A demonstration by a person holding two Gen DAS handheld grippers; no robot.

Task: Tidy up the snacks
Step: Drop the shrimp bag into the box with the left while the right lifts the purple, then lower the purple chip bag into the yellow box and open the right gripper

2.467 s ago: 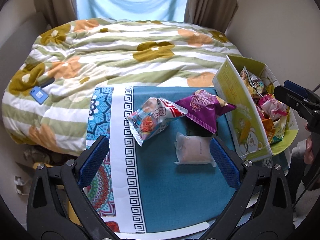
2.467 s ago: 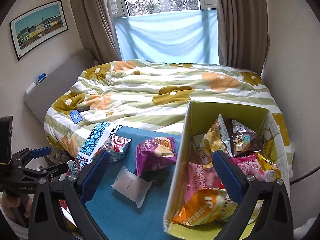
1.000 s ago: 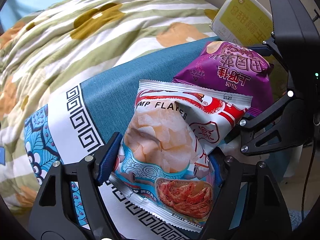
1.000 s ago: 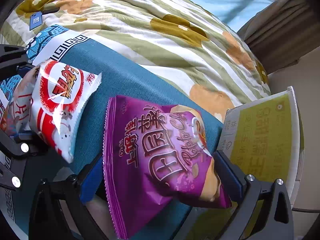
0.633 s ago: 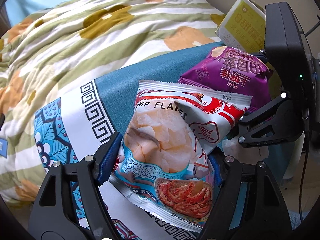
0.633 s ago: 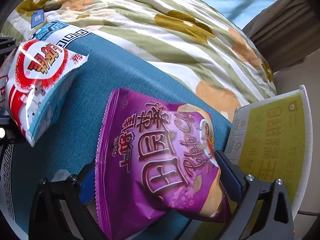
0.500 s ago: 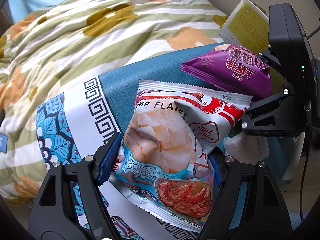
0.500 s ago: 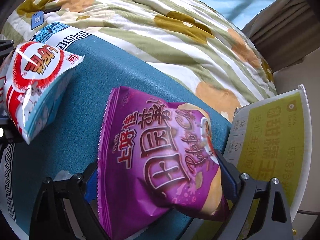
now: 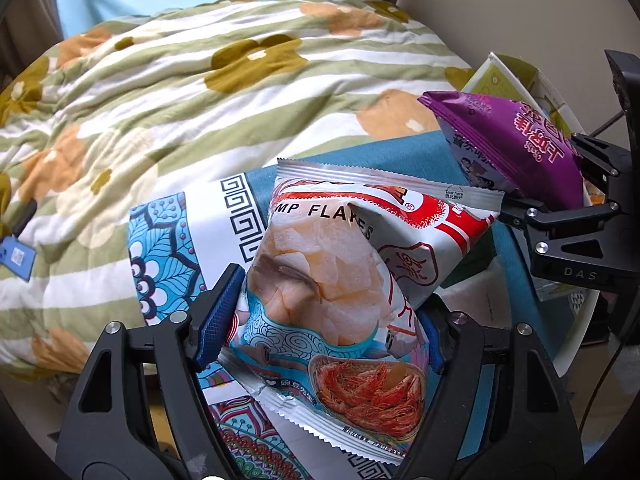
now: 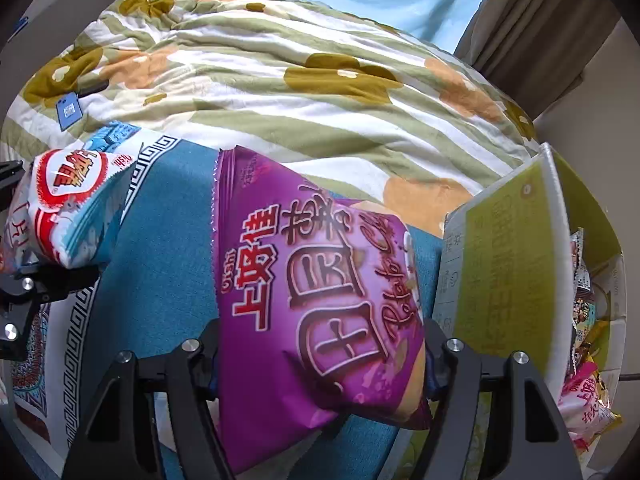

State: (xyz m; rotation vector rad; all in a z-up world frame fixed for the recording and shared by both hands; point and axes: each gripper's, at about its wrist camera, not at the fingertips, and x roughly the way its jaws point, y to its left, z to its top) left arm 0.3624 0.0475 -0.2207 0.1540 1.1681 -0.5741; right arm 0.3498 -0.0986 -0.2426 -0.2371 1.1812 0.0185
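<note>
The right pad of the left gripper (image 9: 326, 326) is largely hidden behind the shrimp flakes bag (image 9: 352, 276), which is clamped between its jaws and held clear of the teal cloth (image 9: 404, 156). The pads of the right gripper (image 10: 320, 354) are covered by the purple snack bag (image 10: 320, 300), on which its jaws have just been closing and now press. A pale packet (image 9: 480, 300) is partly concealed below. The green box (image 10: 508, 264) of snacks is seen at the right, cut off by the edge. A floral quilt (image 10: 280, 88) and curtains (image 10: 532, 32) lie beyond.
</note>
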